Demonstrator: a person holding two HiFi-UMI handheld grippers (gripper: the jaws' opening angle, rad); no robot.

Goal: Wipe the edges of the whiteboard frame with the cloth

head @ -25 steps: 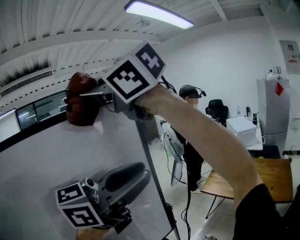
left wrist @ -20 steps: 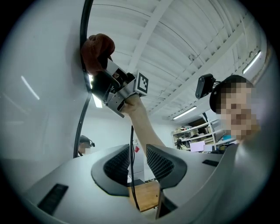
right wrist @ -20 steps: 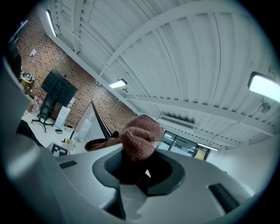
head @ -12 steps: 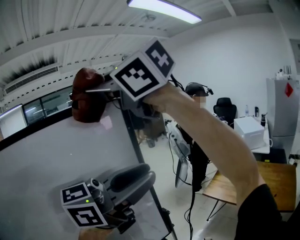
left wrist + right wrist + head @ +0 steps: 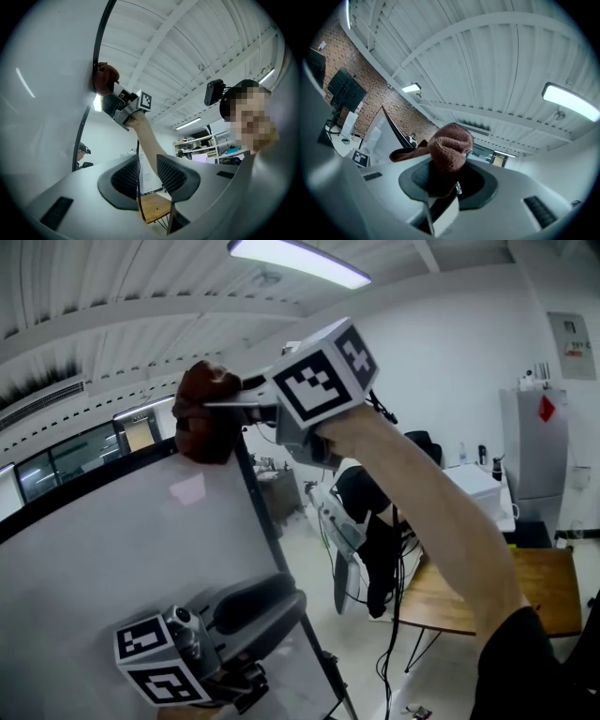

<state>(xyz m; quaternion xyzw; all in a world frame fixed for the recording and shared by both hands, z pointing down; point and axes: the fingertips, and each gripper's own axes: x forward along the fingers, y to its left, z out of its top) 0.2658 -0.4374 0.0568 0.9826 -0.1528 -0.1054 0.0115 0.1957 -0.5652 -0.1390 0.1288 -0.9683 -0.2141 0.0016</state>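
Note:
A brown cloth (image 5: 204,418) is bunched in my right gripper (image 5: 227,409), which is shut on it. The cloth presses on the whiteboard's black frame (image 5: 94,481) at the top right corner. From the right gripper view the cloth (image 5: 447,150) fills the jaws of the right gripper (image 5: 447,180). My left gripper (image 5: 281,596) is lower, shut and holding nothing, in front of the white board face near the frame's right edge (image 5: 281,554). The left gripper view looks past its jaws (image 5: 147,164) up at the cloth (image 5: 105,77) on the frame (image 5: 101,37).
Behind the board stands a person in black (image 5: 370,521) with a headset. A wooden table (image 5: 534,587) sits to the right, with a white cabinet (image 5: 530,456) beyond it. Cables hang beside the board's stand. Another board (image 5: 377,131) leans in the distance.
My right gripper has slid the cloth rightward along the top frame edge, closer to the corner. The left gripper has barely moved.

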